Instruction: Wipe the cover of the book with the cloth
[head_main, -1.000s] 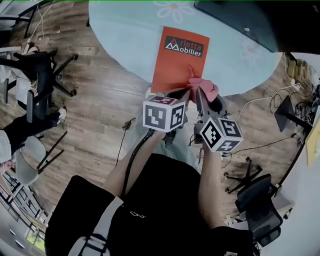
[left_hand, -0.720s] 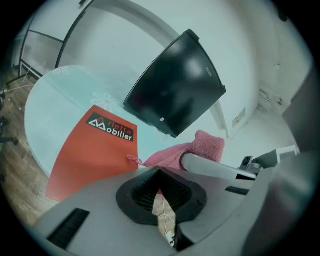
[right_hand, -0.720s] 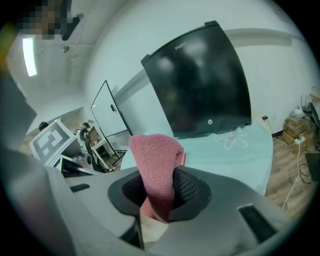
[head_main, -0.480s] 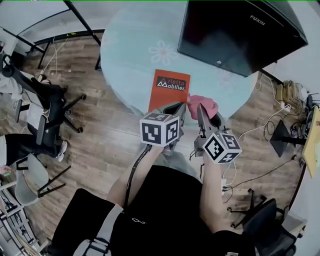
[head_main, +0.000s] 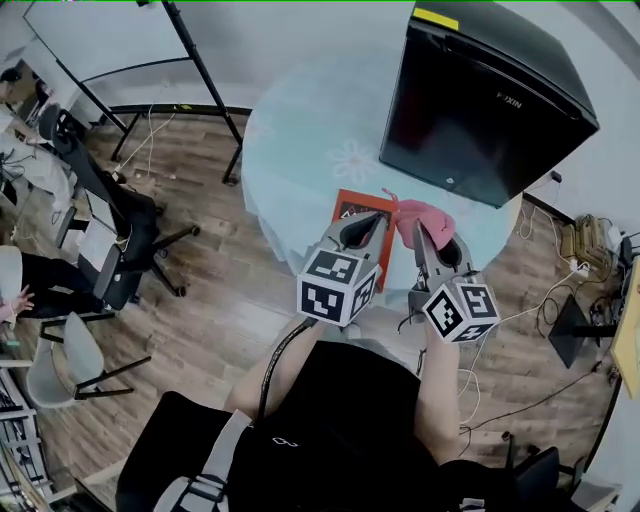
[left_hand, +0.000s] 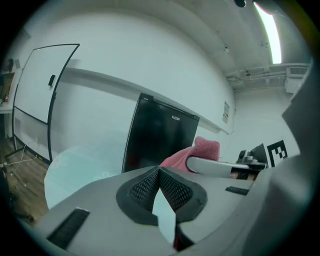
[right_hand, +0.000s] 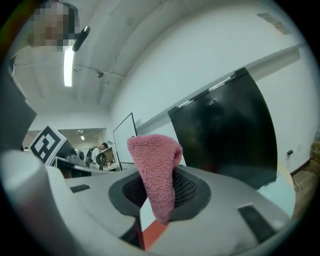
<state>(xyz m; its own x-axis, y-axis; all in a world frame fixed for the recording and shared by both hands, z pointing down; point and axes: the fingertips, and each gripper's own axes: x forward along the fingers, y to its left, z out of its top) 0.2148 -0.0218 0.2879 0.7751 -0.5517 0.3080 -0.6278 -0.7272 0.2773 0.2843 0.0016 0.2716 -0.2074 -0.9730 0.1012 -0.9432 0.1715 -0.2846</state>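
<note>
the book (head_main: 347, 210), orange with a dark label, lies flat on the near edge of the round pale table (head_main: 300, 140), partly hidden under the left gripper (head_main: 372, 222); a strip of it shows red through the right gripper's (right_hand: 159, 191) gap. the pink cloth (head_main: 425, 214) is pinched between the right gripper's jaws and bunches past their tips, over the book's right edge; whether it touches the cover cannot be told. the left gripper's jaws meet at their tips with nothing between them. a black cabinet (head_main: 490, 90) stands on the table behind the book.
</note>
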